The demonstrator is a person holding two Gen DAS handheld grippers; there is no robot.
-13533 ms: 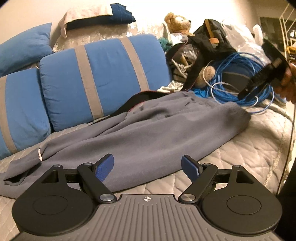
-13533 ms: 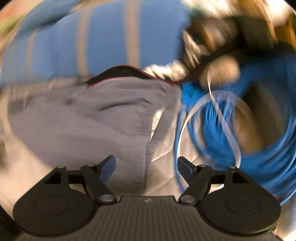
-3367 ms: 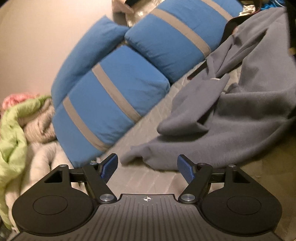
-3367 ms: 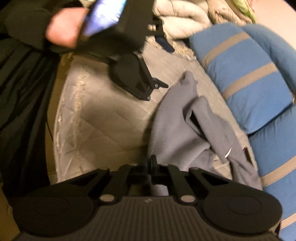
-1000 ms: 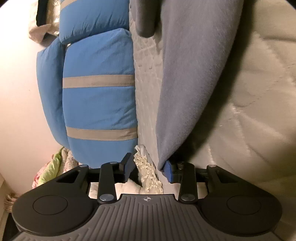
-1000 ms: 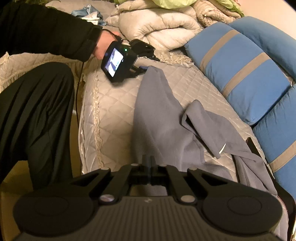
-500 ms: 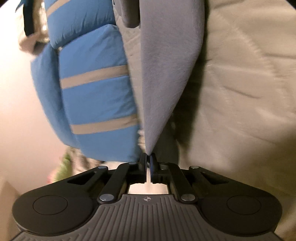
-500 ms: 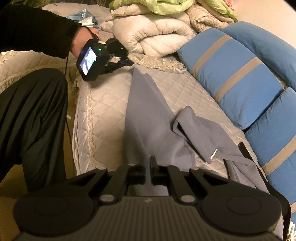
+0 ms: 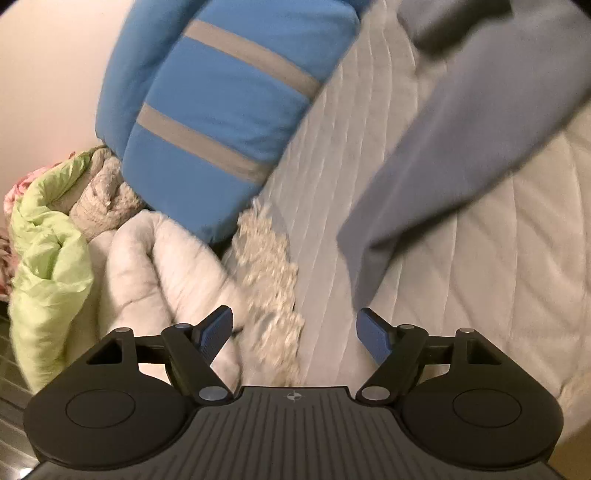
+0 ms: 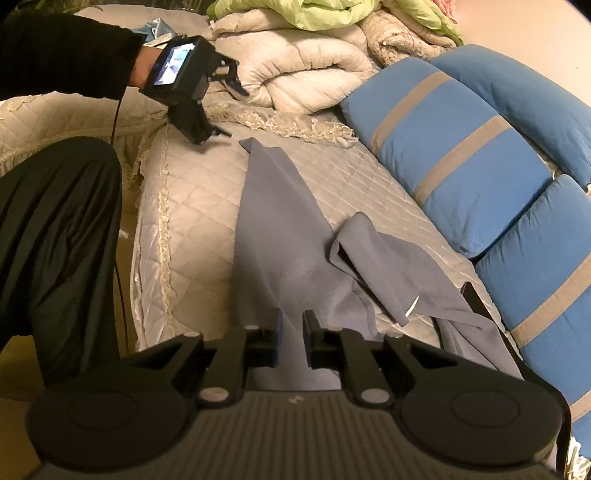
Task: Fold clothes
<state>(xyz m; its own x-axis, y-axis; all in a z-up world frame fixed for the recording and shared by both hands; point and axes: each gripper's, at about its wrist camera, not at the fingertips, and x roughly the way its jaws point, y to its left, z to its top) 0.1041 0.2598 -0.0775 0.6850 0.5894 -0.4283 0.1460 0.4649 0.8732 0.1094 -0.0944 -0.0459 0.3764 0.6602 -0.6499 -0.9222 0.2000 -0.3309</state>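
One quilted bed cover (image 10: 192,221) fills the ground ahead of both grippers. Against its far side, to the right of the right gripper (image 10: 291,325), stand blue cushions with grey bands (image 10: 454,147); three show in the right wrist view. Beyond the cover's lace edge is one heap of bedding: a pale rolled duvet (image 10: 306,74), a light green sheet (image 10: 332,14) on top of it and a knitted throw (image 10: 402,40) beside that.

One grey garment (image 10: 280,236) lies spread on the cover, running from the right gripper's tips away toward the left gripper (image 10: 225,110); one folded-over flap lies right of the right gripper. Its far corner rests on the cover just ahead of the left gripper, apart from the blue pads (image 9: 218,332).

The left gripper's jaws are opening, wide apart with nothing between them. The right gripper's jaws are opening, a narrow gap, with grey cloth showing between them and the pads not pressing it.
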